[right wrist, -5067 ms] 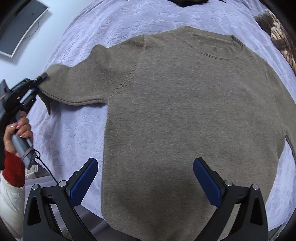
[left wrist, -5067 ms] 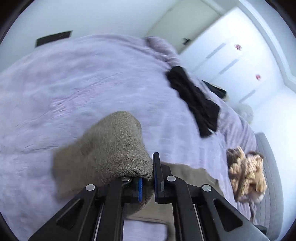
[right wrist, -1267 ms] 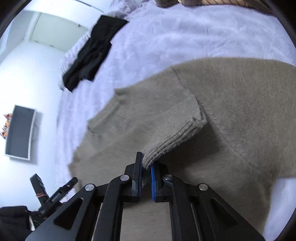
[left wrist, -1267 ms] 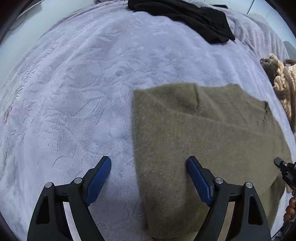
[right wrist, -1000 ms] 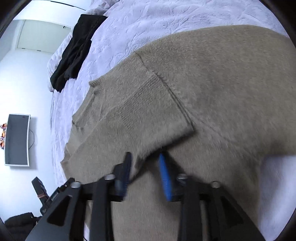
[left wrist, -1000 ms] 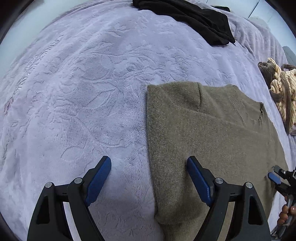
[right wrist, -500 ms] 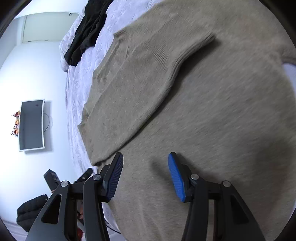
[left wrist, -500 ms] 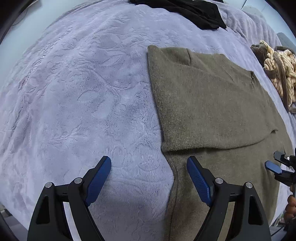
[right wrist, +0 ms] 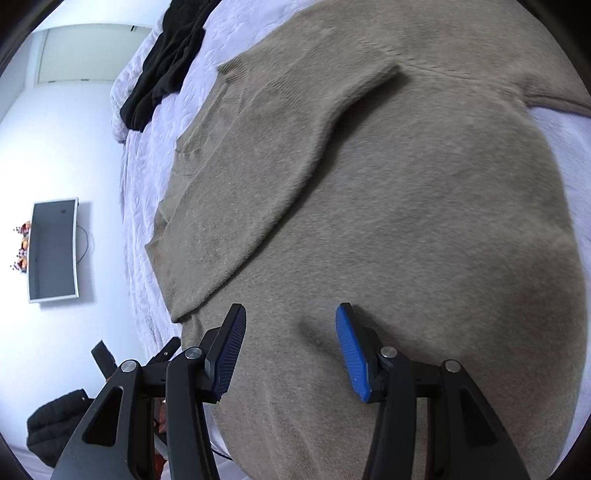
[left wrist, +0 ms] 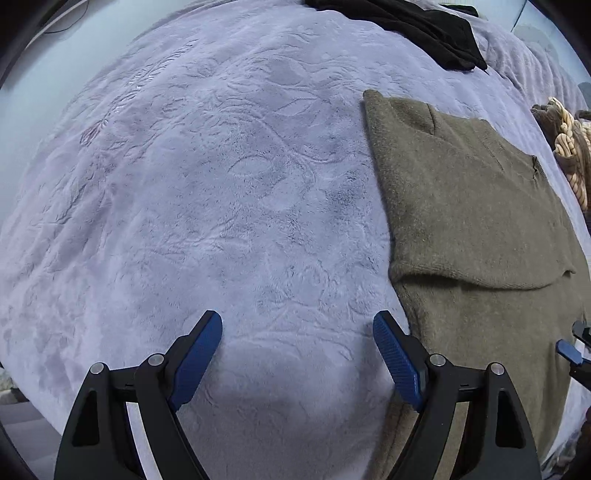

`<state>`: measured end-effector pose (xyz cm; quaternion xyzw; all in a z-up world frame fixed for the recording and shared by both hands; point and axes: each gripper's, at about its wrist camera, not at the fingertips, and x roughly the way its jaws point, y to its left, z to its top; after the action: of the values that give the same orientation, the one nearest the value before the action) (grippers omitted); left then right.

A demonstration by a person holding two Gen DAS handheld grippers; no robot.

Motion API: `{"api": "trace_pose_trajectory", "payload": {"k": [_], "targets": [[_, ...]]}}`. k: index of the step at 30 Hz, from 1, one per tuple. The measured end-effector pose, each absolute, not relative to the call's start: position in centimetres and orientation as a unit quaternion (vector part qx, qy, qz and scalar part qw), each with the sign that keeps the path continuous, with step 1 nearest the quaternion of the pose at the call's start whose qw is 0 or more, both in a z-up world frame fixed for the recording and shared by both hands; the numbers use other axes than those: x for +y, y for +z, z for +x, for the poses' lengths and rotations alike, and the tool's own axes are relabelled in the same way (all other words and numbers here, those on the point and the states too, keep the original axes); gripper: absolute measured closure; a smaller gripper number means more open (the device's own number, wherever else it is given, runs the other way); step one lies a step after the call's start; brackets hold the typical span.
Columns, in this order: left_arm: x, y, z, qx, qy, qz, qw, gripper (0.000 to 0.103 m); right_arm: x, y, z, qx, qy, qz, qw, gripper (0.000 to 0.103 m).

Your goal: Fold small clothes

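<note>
A brown knitted sweater (left wrist: 480, 229) lies flat on the lilac bedspread (left wrist: 221, 184), its sleeves folded in across the body. My left gripper (left wrist: 297, 350) is open and empty, hovering over bare bedspread just left of the sweater's lower side edge. My right gripper (right wrist: 290, 345) is open and empty, close above the sweater's body (right wrist: 424, 221) below the folded sleeve (right wrist: 266, 155). Its blue tip shows at the right edge of the left wrist view (left wrist: 569, 350).
A black garment (left wrist: 413, 26) lies at the far end of the bed, also in the right wrist view (right wrist: 162, 70). A chunky beige knit (left wrist: 569, 155) lies at the right edge. A wall screen (right wrist: 53, 251) hangs beyond the bed, dark clothing (right wrist: 55, 428) below it.
My left gripper let go of a sleeve, then backed off leftwards over the bedspread. My right gripper laid the other sleeve across the body, opened and drew back towards the hem.
</note>
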<state>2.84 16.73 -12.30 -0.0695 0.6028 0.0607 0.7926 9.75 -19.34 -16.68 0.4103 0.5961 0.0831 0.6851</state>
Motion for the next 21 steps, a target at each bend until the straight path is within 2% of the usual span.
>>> {"api": "trace_pose_trajectory", "payload": {"k": [11, 21], "targets": [[5.0, -10.2, 4.1, 0.611, -0.063, -0.054, 0.788, 0.019, -24.0, -16.0, 6.3, 0.581, 0.040, 0.435, 0.687, 0.046], [-5.6, -11.3, 5.9, 0.633, -0.129, -0.037, 0.763, 0.019, -34.9, -16.0, 2.3, 0.532, -0.049, 0.476, 0.699, 0.046]]}}
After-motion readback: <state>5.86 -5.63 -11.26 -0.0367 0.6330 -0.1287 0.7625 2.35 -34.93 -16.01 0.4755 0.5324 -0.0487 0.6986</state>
